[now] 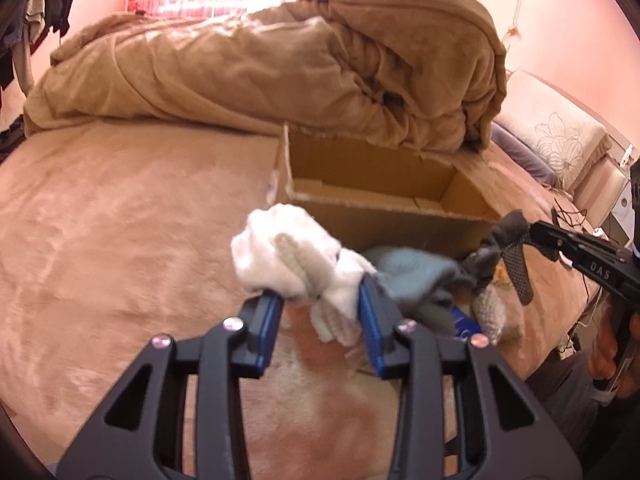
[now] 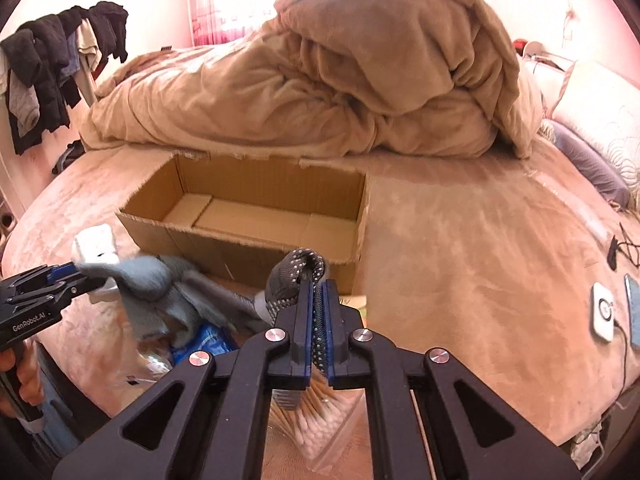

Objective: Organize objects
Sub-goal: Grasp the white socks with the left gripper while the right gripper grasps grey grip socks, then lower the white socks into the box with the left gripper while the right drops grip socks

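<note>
Left gripper: white sock is pinched.
Right gripper: dotted grey sock is clamped.
Cardboard box: set open on the bed.

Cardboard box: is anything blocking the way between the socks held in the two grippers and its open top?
Nothing visible. The cardboard box sits open and empty just beyond the white sock in the left gripper and the dotted grey sock in the right gripper.
</note>
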